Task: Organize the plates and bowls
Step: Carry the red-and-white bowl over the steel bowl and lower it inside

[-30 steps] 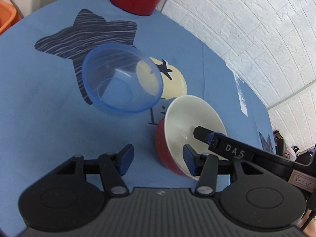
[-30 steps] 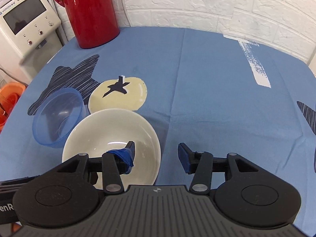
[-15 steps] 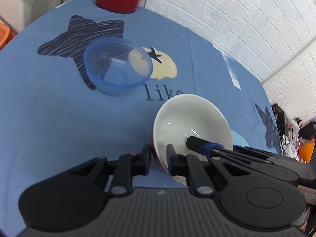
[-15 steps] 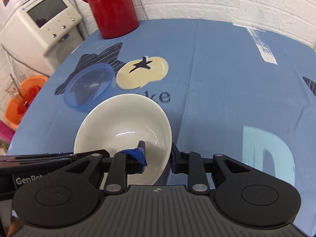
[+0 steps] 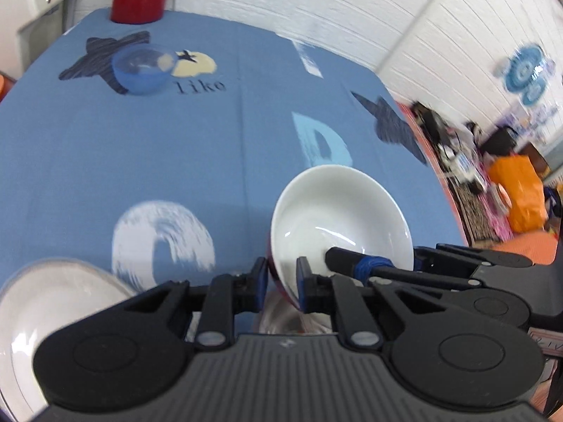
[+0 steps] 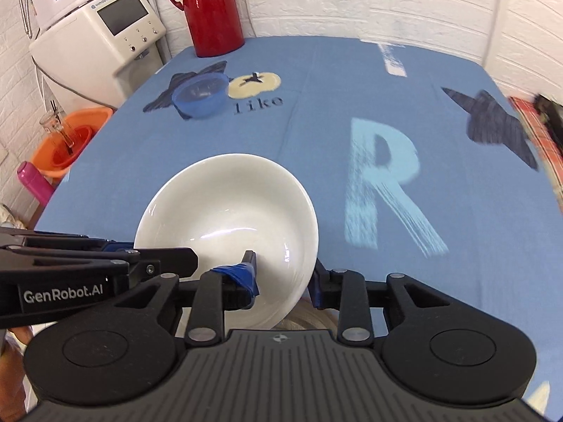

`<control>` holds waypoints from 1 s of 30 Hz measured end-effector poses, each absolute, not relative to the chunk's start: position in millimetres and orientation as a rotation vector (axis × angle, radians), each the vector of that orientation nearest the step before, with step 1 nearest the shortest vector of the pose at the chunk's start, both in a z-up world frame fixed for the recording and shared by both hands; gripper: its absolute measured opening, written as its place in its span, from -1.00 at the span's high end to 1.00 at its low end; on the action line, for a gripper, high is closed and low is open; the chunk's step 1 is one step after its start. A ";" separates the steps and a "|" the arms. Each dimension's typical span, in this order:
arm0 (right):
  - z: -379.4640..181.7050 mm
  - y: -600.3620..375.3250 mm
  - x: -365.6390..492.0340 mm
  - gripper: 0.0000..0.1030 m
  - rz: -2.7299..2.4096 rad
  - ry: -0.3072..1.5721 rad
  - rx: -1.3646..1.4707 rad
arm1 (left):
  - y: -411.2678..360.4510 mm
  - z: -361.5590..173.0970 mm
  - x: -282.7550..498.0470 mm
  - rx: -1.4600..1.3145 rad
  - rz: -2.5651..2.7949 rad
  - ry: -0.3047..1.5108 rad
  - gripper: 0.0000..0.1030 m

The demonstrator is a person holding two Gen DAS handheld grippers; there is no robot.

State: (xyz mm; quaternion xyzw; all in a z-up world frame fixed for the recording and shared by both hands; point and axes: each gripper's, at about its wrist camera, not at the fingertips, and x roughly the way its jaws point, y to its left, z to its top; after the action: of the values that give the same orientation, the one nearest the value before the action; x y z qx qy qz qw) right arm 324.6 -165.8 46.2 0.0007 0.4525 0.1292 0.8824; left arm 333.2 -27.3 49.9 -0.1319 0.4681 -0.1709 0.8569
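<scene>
A bowl (image 5: pixel 337 218), white inside and red outside, hangs above the blue tablecloth, held by both grippers. My left gripper (image 5: pixel 280 283) is shut on its near rim. My right gripper (image 6: pixel 285 276) is shut on the opposite rim of the same bowl (image 6: pixel 228 225), one finger inside and one outside. A translucent blue bowl (image 5: pixel 142 70) sits far back on the cloth, over the dark star print; the right wrist view shows this blue bowl (image 6: pixel 200 95) too. A clear glass plate (image 5: pixel 52 316) lies at the lower left under my left gripper.
A red thermos (image 6: pixel 211 10) stands at the table's far edge, beside a white appliance (image 6: pixel 102 42). An orange basin (image 6: pixel 70 137) sits off the table's left side. Clutter and an orange bag (image 5: pixel 520 190) lie beyond the right edge.
Both grippers have lifted the white bowl and carried it back toward the near side of the table; the blue bowl now looks much farther away. The glass plate has come into view.
</scene>
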 end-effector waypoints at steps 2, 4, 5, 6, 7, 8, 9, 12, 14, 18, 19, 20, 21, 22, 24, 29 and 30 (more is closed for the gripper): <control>42.0 -174.1 304.4 0.70 0.251 0.948 0.015 | -37.1 44.7 312.4 -0.254 -0.381 0.999 0.79; 36.1 -180.1 289.1 0.69 0.244 0.953 0.023 | -42.5 36.3 298.7 -0.237 -0.399 1.015 0.79; 32.2 -182.5 282.7 0.69 0.239 0.955 0.033 | -44.9 31.4 292.8 -0.234 -0.407 1.027 0.79; 28.2 -185.1 278.1 0.69 0.234 0.959 0.047 | -46.3 26.5 288.6 -0.229 -0.411 1.037 0.79; 24.2 -186.7 275.2 0.68 0.231 0.964 0.054 | -47.9 21.8 285.1 -0.222 -0.413 1.045 0.79; 20.0 -187.2 271.8 0.68 0.230 0.966 0.056 | -50.4 17.1 281.9 -0.211 -0.414 1.051 0.79; 16.8 -187.7 271.0 0.68 0.230 0.965 0.060 | -51.8 12.7 279.8 -0.201 -0.411 1.056 0.79; 7.4 -187.0 269.1 0.67 0.238 0.966 0.059 | -54.5 1.2 278.2 -0.187 -0.401 1.072 0.79; 2.6 -186.2 270.5 0.67 0.239 0.971 0.052 | -54.8 -4.2 279.4 -0.185 -0.399 1.080 0.79; -3.5 -192.9 270.0 0.65 0.233 0.976 0.080 | -54.8 -4.0 282.2 -0.189 -0.390 1.076 0.74; -4.0 -195.4 270.8 0.66 0.233 0.976 0.092 | -54.0 -3.0 282.6 -0.187 -0.388 1.075 0.74; -4.2 -198.6 270.3 0.66 0.230 0.977 0.119 | -53.0 -2.1 283.1 -0.193 -0.391 1.077 0.73; -4.0 -201.7 270.2 0.66 0.225 0.974 0.145 | -50.9 -0.8 283.0 -0.211 -0.399 1.076 0.63; -2.7 -203.2 270.1 0.67 0.219 0.967 0.152 | -48.7 1.5 283.1 -0.229 -0.410 1.071 0.50; 3.2 -203.7 267.3 0.67 0.211 0.935 0.143 | -44.2 10.3 280.2 -0.260 -0.437 1.040 -0.16; 20.4 -210.9 267.1 0.66 0.203 0.889 0.151 | -40.6 37.8 270.7 -0.213 -0.438 0.943 -0.17; 22.8 -212.1 266.4 0.65 0.203 0.882 0.155 | -39.2 41.3 269.8 -0.208 -0.438 0.934 -0.17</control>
State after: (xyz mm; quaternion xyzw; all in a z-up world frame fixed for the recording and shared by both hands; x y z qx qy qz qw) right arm 266.4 -212.1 22.8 0.0747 0.4258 0.0979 0.8964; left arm 269.8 -39.2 41.3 -0.0991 0.4459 -0.2089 0.8647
